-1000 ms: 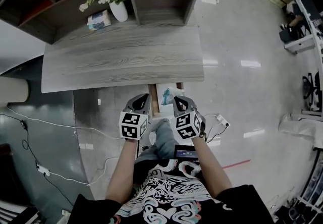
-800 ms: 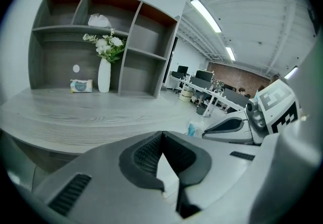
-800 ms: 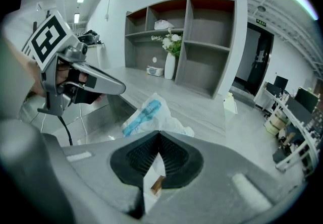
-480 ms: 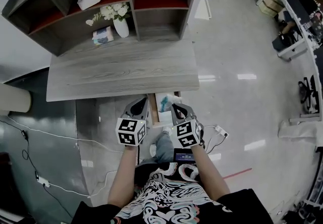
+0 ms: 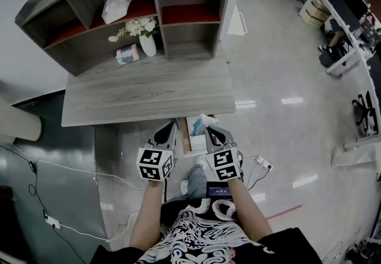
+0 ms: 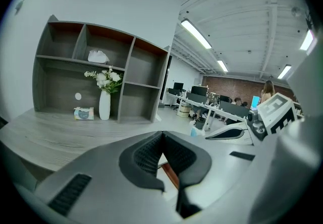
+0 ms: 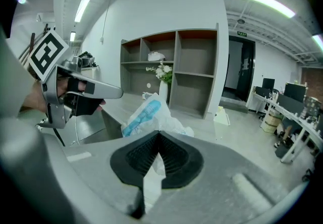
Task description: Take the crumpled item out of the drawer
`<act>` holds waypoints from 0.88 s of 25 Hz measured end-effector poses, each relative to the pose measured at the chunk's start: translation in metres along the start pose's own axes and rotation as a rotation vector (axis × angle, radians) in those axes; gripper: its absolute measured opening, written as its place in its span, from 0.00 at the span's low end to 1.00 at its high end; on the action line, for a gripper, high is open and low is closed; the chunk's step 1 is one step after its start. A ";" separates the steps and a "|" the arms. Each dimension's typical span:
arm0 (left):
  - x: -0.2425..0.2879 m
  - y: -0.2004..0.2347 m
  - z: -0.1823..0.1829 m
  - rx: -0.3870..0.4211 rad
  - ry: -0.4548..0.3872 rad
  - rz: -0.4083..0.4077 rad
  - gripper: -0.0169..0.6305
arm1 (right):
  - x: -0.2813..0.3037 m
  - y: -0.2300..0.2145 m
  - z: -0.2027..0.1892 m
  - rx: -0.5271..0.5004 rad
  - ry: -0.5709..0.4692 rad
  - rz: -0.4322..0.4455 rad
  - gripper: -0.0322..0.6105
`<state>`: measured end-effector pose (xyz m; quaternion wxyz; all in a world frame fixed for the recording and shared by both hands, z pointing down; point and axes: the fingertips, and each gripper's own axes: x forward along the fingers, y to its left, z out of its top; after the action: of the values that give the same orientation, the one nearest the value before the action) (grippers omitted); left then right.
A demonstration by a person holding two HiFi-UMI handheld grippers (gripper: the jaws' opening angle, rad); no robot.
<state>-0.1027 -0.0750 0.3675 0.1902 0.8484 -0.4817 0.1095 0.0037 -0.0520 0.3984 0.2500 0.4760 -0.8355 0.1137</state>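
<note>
Head view | left gripper: jaws together on nothing, beside the open drawer's left wall | crumpled bag: white and blue, above the drawer's far end, near the desk edge | right gripper: clamped on the bag's lower end, bag standing forward and up from its tips | judgement: the right gripper does the lifting.

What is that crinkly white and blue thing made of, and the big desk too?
The crumpled wrapper looks like thin, glossy plastic film: it is creased all over and carries blue print. The desk looks like matte grey wood, or maybe a wood-look coating: long grain lines run along its top.
</note>
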 end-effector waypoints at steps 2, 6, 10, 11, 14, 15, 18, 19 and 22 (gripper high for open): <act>-0.006 -0.001 0.001 0.002 -0.007 0.001 0.02 | -0.007 0.003 0.006 0.000 -0.022 -0.005 0.06; -0.016 -0.004 0.008 0.004 -0.033 -0.002 0.02 | -0.016 0.005 0.015 0.005 -0.057 -0.014 0.06; -0.026 -0.009 0.014 0.006 -0.059 -0.001 0.02 | -0.025 0.008 0.016 0.009 -0.072 -0.020 0.06; -0.028 -0.009 0.015 0.007 -0.063 0.000 0.02 | -0.026 0.009 0.015 0.009 -0.073 -0.022 0.06; -0.032 -0.009 0.011 0.002 -0.065 0.004 0.02 | -0.030 0.011 0.011 0.006 -0.070 -0.025 0.06; -0.034 -0.009 0.009 0.000 -0.064 0.006 0.02 | -0.030 0.012 0.009 0.006 -0.067 -0.025 0.06; -0.036 -0.009 0.008 -0.003 -0.061 0.007 0.02 | -0.033 0.014 0.008 0.010 -0.064 -0.028 0.06; -0.037 -0.009 0.007 -0.002 -0.060 0.006 0.02 | -0.034 0.014 0.007 0.011 -0.064 -0.029 0.06; -0.038 -0.011 0.006 0.001 -0.062 0.004 0.02 | -0.035 0.014 0.003 0.014 -0.061 -0.031 0.06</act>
<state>-0.1126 -0.0424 0.3459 0.1745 0.8506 -0.4889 0.0840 0.0055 -0.0195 0.3783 0.2228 0.4941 -0.8343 0.1012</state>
